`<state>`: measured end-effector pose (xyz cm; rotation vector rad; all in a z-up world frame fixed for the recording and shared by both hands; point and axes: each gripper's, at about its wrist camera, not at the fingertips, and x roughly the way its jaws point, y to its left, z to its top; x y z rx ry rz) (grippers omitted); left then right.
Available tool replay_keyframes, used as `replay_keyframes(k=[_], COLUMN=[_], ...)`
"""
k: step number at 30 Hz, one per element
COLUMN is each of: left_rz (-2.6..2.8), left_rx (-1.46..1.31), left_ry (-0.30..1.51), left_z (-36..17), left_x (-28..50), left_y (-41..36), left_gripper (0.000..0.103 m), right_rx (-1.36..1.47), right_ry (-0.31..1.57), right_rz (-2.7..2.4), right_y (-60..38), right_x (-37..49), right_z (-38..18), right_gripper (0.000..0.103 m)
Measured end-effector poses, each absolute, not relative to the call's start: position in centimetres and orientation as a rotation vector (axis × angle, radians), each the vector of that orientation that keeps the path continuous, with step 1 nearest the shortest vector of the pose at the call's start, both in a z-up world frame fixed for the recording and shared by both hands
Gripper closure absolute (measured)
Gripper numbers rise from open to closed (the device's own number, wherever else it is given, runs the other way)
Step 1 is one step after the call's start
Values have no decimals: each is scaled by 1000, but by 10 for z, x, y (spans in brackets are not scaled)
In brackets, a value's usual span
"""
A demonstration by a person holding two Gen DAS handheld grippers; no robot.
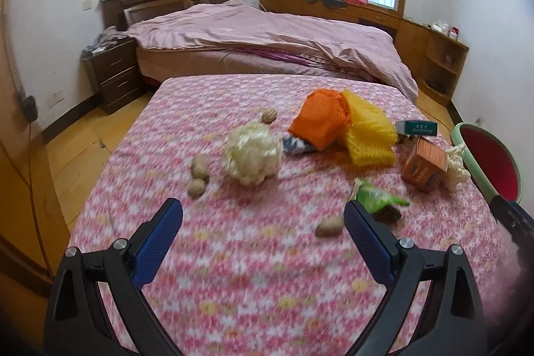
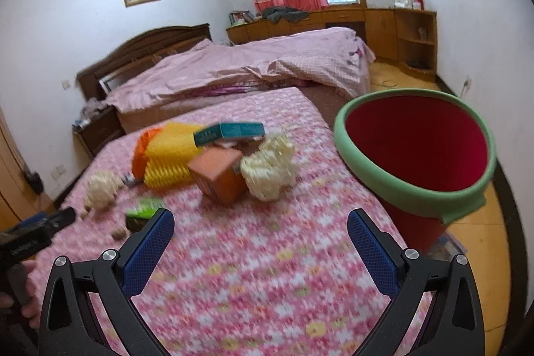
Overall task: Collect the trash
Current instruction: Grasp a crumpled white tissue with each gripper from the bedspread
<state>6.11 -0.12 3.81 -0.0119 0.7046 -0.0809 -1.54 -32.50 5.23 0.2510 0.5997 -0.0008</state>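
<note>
Trash lies scattered on a pink flowered cloth (image 1: 233, 272) (image 2: 267, 272): a cream foam net (image 1: 251, 154) (image 2: 100, 188), orange mesh (image 1: 318, 119) and yellow mesh (image 1: 368, 130) (image 2: 173, 152), an orange carton (image 1: 424, 167) (image 2: 218, 177), a teal box (image 1: 417, 127) (image 2: 230, 130), a green wrapper (image 1: 378, 199) (image 2: 145, 210), several nuts (image 1: 198, 177) and a second cream net (image 2: 270, 169). A red bin with a green rim (image 2: 414, 152) (image 1: 487, 162) stands at the cloth's right edge. My left gripper (image 1: 263, 212) is open above the near cloth. My right gripper (image 2: 260, 222) is open too, short of the carton.
A bed with a pink quilt (image 1: 267, 32) (image 2: 250, 65) stands behind the cloth, a dark nightstand (image 1: 113, 72) to its left, wooden cabinets (image 1: 417, 35) along the far wall. Wooden floor (image 1: 83, 149) runs on both sides. A hand (image 2: 20, 296) holds the other gripper at the left edge.
</note>
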Motion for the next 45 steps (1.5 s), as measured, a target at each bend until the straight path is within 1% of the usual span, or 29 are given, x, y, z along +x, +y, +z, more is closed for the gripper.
replay_keyframes(k=[5, 7, 9, 12, 14, 16, 17, 19, 21, 22, 24, 25, 26, 27, 28, 30, 32, 33, 34, 37, 40, 42, 43, 45], left_rz=[-116, -135, -169, -193, -198, -195, -192, -195, -202, -202, -202, -201, -202, -203, -200, -200, -196, -196, -195, -202, -207, -221, -226, -234], left_rx=[18, 17, 6, -7, -12, -20, -25, -36, -68, -72, -72, -76, -86, -90, -97, -105, -111, -108, -104, -110, -119, -128, -131, -131], left_ry=[701, 721, 742, 753, 762, 774, 785, 802, 813, 815, 810, 806, 802, 800, 797, 794, 795, 791, 785, 782, 768, 756, 748, 733], left_z=[39, 38, 34, 30, 26, 23, 20, 17, 14, 13, 12, 11, 11, 11, 10, 10, 9, 9, 9, 10, 14, 18, 21, 27], left_x=[94, 107, 120, 132, 136, 141, 145, 149, 152, 153, 154, 155, 155, 155, 155, 155, 155, 155, 155, 153, 148, 143, 139, 132], left_y=[-6, -6, -5, -2, 0, 0, 1, 2, 4, 4, 4, 4, 5, 5, 6, 9, 11, 11, 10, 13, 17, 17, 17, 15], left_gripper=[6, 14, 18, 19, 22, 31, 33, 42, 47, 48, 48, 48, 49, 53, 58, 60, 61, 64, 71, 80, 83, 83, 83, 83], right_rx=[338, 380, 408, 404, 340, 284, 282, 289, 268, 257, 259, 264, 267, 269, 286, 305, 298, 296, 292, 287, 281, 280, 278, 258], right_ry=[583, 595, 679, 716, 743, 795, 801, 798, 801, 802, 811, 820, 824, 830, 827, 832, 816, 808, 802, 807, 825, 842, 849, 859], right_rz=[-31, -42, -31, -23, -54, -127, -119, -79, -73, -68, -56, -48, -48, -46, -32, -30, -19, -17, -16, -22, -20, -15, -7, 6], right_y=[-339, -343, -346, -344, -339, -335, -335, -333, -329, -328, -326, -326, -326, -327, -329, -331, -332, -332, -333, -337, -340, -340, -340, -337], right_x=[2, 11, 22, 30, 36, 44, 47, 49, 51, 53, 59, 61, 62, 64, 65, 68, 64, 61, 58, 51, 47, 50, 51, 56], right_z=[60, 58, 51, 47, 47, 46, 45, 44, 44, 43, 41, 41, 39, 38, 38, 39, 44, 46, 48, 49, 45, 40, 38, 36], right_gripper=[0, 0, 0, 0, 0, 0, 0, 0, 0, 1, 7, 13, 26, 30, 31, 33, 34, 34, 34, 35, 43, 46, 50, 51])
